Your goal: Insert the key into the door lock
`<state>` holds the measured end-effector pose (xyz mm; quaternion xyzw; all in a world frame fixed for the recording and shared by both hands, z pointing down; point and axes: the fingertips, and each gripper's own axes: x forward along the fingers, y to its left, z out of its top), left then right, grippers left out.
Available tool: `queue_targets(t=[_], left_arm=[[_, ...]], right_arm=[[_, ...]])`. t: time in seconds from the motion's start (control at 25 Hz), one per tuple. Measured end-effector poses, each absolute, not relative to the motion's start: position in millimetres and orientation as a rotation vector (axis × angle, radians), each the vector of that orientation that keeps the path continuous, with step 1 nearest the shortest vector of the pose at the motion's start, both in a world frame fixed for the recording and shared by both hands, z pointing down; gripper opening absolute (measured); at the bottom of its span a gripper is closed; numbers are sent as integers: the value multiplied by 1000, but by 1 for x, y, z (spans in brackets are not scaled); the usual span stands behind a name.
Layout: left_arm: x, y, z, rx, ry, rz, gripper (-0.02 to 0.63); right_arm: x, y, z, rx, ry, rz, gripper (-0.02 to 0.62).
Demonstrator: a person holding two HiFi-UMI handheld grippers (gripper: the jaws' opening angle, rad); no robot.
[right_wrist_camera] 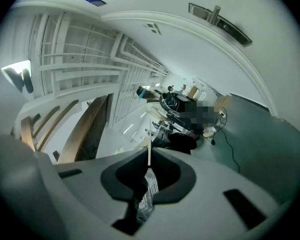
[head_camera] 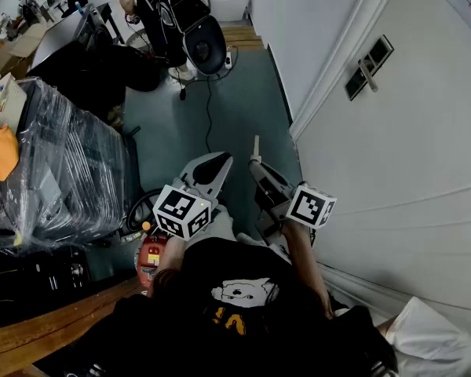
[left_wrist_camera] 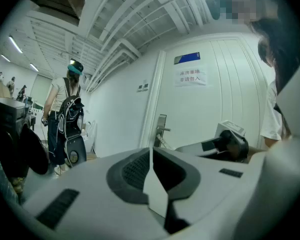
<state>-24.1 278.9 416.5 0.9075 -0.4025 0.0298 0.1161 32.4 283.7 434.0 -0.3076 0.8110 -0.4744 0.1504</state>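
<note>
Grey floor [head_camera: 243,108] lies open under both grippers, bounded on the right by the white door [head_camera: 408,155]. Left gripper [head_camera: 220,162] has its jaws pressed together on nothing. Just beside it, the right gripper [head_camera: 256,165] clamps the key [head_camera: 256,148], blade jutting forward. Door lock [head_camera: 369,67] sits farther along the door, well apart.

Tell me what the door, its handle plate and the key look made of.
Door: white-painted wood or board, matt, with faint panel grooves; which, unclear.
Handle plate: metal, satin grey, by its dull sheen.
Key in the right gripper: thin pale blade, probably metal; too small to be sure.
</note>
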Motion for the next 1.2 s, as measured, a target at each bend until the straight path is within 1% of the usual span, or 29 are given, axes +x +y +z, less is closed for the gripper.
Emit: queue_targets(t=[0.64,0.96,1.2], left_arm=[[-23,260,425,2651,-1172,123,23],[-37,212,427,2636,-1175,116,23],[-54,167,422,2658,-1141,108,23]], right_arm=[[32,259,447,-901,2321,-1371,21],[23,212,451,-921,2304,-1394,21],[4,167,449,-949,2279,-1403,21]])
